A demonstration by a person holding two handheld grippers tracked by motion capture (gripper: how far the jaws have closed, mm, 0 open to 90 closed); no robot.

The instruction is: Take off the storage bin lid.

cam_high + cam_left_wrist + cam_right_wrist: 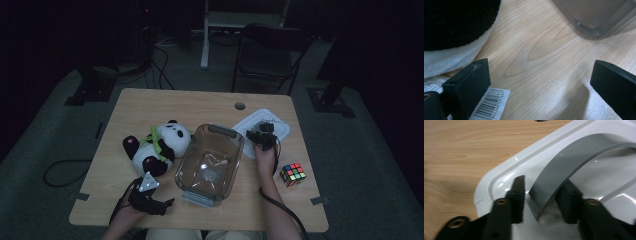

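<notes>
Two jaws of the right hand-held gripper (pixel 541 197) stand open astride the lid (pixel 506 172) handle (pixel 564 167), which arches away ahead. Left hand-held gripper (pixel 536 85) open over bare bench (pixel 534 50).

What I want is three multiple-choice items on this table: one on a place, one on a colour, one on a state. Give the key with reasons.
1. Where does the Rubik's cube lie?
A. In the clear container
B. On the panda
C. On the table, near its right edge

2. What colour is the arched handle on the white lid?
A. Grey
B. Red
C. Yellow

3. In what state is the left gripper?
A. Shut on the panda
B. Open, with bare wood between its jaws
C. Shut on the cube

Key: 1 C, as the high view shows the cube on the wood at the right; 2 A, as the right gripper view shows a grey band over the white plastic; 3 B, as the left gripper view shows its jaws far apart over the tabletop.
</notes>
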